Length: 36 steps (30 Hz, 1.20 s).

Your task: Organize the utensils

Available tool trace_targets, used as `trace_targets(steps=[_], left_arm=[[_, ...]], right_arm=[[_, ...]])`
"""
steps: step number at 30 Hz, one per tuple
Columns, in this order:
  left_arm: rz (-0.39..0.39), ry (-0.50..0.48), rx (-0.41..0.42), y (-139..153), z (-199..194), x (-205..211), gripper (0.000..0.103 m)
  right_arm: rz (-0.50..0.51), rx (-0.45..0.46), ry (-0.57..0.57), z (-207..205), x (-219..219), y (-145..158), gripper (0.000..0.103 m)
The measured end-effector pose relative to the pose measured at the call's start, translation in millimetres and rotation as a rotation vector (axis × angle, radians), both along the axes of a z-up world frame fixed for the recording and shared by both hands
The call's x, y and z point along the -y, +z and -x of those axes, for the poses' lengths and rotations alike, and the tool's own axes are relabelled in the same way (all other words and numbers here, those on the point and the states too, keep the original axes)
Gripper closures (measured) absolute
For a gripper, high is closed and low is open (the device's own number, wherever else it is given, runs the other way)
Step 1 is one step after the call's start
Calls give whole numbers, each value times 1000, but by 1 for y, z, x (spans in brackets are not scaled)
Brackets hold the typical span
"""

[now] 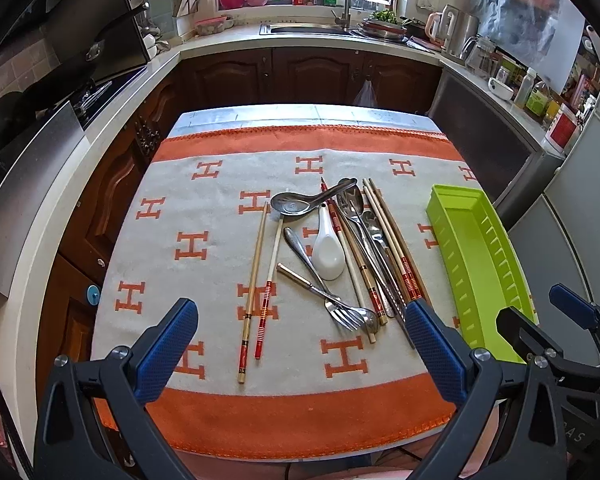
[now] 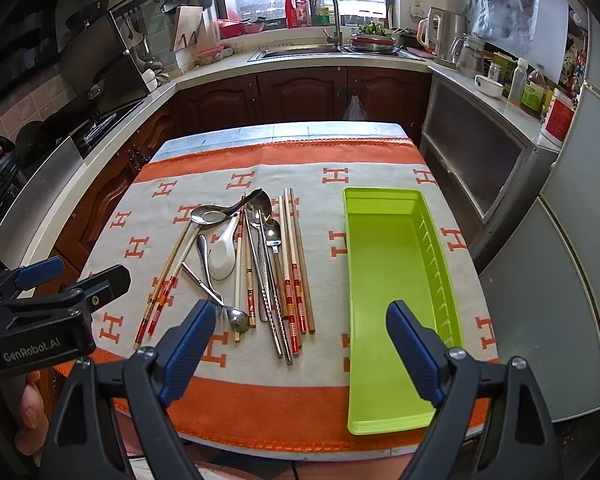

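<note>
— Left wrist view: where do the utensils (image 1: 340, 252) lie?

— I see them heaped mid-cloth, white ceramic spoon (image 1: 329, 249) among the chopsticks (image 1: 388, 248), with the green tray (image 2: 384, 300) empty just right of them on the orange-and-white cloth (image 1: 204, 264).

— Your grippers?

— My left gripper (image 1: 300, 356) and right gripper (image 2: 300, 356) both hover at the near edge, fingers spread wide, holding nothing.
</note>
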State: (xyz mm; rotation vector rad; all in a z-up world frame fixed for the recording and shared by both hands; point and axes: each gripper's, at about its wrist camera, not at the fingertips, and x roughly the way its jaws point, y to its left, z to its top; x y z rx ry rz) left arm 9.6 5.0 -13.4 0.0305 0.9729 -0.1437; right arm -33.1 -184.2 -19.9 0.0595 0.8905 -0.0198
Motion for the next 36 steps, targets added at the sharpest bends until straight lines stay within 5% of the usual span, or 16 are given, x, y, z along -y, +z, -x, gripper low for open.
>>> trace_targets(steps=[21, 36], left_arm=[[5, 35, 10, -6, -22, -26, 1], [13, 170, -49, -55, -65, -97, 10]], right_arm=[[9, -51, 53, -27, -12, -11, 29], [-46, -187, 105, -86, -11, -50, 56]])
